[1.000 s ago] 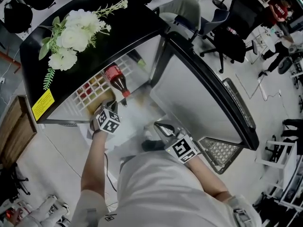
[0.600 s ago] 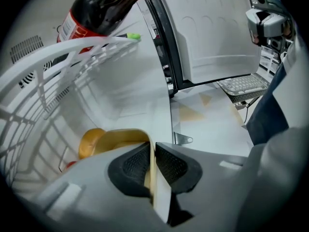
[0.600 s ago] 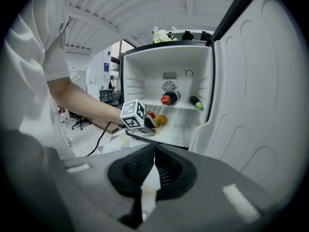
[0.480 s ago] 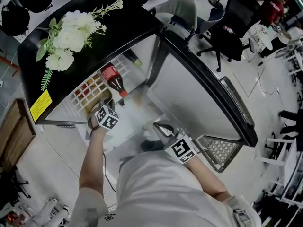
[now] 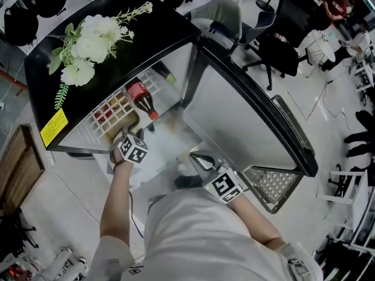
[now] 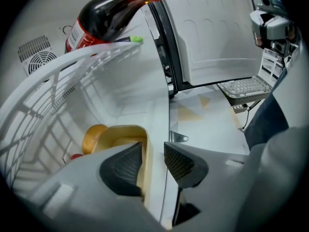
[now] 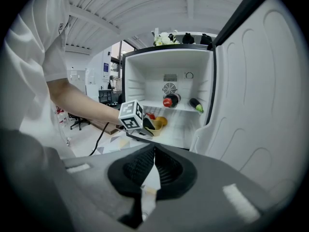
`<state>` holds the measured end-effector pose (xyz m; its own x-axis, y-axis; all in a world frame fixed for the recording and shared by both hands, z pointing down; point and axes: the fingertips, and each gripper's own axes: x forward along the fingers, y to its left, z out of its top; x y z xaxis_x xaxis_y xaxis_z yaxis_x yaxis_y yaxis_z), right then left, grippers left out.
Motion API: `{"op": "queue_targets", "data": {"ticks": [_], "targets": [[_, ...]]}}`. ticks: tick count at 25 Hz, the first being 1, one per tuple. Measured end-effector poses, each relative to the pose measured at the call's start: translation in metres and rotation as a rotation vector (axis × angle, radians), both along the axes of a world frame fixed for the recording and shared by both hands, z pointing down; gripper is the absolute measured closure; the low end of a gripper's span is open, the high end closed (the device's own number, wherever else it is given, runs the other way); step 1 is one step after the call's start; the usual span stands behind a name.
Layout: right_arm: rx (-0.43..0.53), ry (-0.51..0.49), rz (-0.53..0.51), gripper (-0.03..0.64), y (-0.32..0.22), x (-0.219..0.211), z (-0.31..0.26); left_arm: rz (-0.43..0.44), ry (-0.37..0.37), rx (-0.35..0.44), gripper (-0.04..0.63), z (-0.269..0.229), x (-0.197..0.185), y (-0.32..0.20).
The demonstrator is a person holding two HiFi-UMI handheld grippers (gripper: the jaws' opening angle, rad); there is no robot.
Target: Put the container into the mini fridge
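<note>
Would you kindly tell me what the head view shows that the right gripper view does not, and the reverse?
Only the head view shows the yellow sticker on top of the black mini fridge. Only the right gripper view shows the round fan grille on the fridge's white back wall. Both show the red-capped dark cola bottle lying on the white wire shelf, the yellow plastic container below that shelf, and the white flowers on top.

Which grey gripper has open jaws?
The left gripper: its jaws have just opened, between them the rim of the yellow plastic container. The right gripper has jaws together.
</note>
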<state>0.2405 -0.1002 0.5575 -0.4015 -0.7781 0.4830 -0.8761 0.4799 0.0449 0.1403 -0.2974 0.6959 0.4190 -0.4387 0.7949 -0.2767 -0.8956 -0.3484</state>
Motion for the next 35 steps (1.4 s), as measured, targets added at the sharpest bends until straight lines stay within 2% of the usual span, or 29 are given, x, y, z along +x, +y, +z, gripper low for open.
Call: {"op": "queue_targets", "data": {"ticks": [6,12,15,20,26,30,35], "targets": [[0.021,0.002,-0.007,0.612,0.002,-0.016,-0.008,-0.037,0.116,-0.018,0.462,-0.026,-0.005,0.021],[0.047,-0.004,-0.027,0.612,0.0,-0.04,-0.019,-0.066,0.216,0.032,0.483,-0.068,-0.021,0.039],[0.052,-0.001,-0.045,0.612,-0.002,-0.056,-0.023,-0.087,0.276,0.053,0.526,-0.089,-0.034,0.048],[0.067,-0.008,-0.097,0.612,-0.008,-0.086,-0.032,-0.155,0.392,0.068,0.583,-0.122,-0.066,0.065],[0.086,-0.019,-0.164,0.612,-0.017,-0.123,-0.042,-0.242,0.526,0.029,0.588,-0.148,-0.109,0.091],[0.108,-0.036,-0.235,0.612,-0.023,-0.151,-0.049,-0.308,0.587,0.045,0.588,-0.167,-0.141,0.108],[0.127,-0.051,-0.326,0.612,-0.023,-0.192,-0.059,-0.419,0.625,0.065,0.588,-0.181,-0.189,0.13]]}}
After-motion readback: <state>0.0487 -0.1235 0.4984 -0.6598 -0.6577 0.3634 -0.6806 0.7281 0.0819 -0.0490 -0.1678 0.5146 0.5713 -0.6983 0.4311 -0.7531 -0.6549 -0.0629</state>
